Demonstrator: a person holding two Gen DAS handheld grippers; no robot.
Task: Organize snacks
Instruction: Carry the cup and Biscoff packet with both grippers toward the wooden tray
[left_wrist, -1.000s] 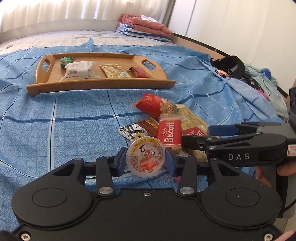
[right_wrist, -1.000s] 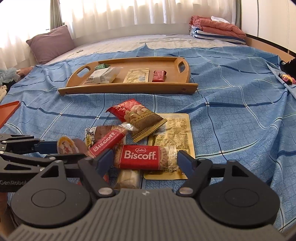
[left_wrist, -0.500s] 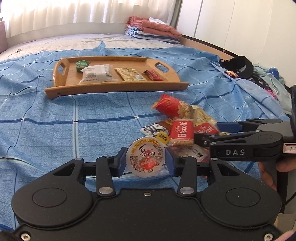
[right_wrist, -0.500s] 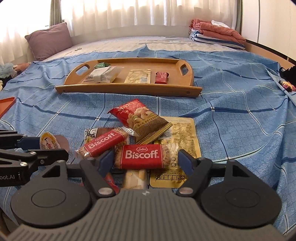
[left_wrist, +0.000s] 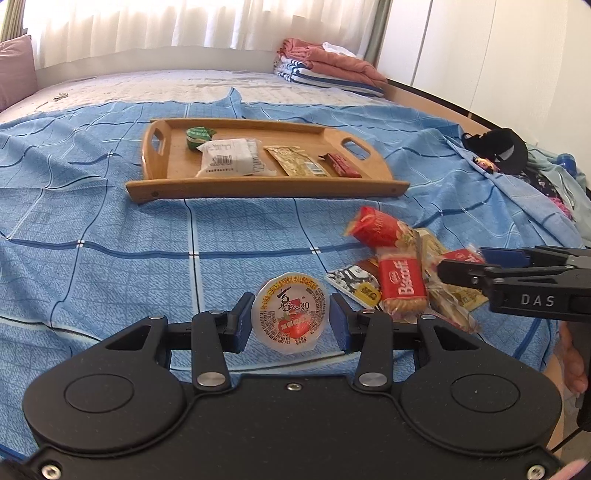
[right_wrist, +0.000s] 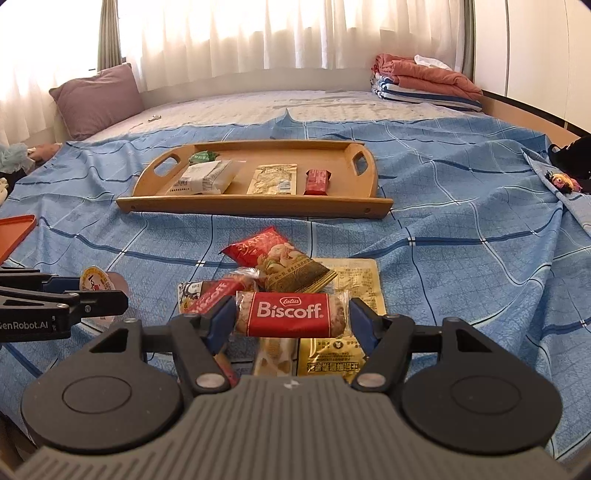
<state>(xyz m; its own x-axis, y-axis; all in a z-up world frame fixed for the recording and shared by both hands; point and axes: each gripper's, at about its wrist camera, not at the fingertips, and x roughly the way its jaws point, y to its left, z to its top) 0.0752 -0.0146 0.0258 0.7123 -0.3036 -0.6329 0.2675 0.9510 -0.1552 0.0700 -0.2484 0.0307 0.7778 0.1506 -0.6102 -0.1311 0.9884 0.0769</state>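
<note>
Red Biscoff pack (right_wrist: 290, 314) sits between the right tongs (right_wrist: 291, 321), which are closing on it. The left tongs (left_wrist: 290, 321) squeeze a round jelly cup (left_wrist: 290, 312). At 12 o'clock, the wooden tray (right_wrist: 255, 205) on the bed holds a white packet (right_wrist: 203, 178), a yellow packet (right_wrist: 273, 179), a red bar (right_wrist: 317, 181) and a green cup (right_wrist: 201, 157).

The bed (right_wrist: 461, 229) (blue checked sheet) carries a far wooden tray (right_wrist: 255, 205) and near snack packets (right_wrist: 295, 275).
</note>
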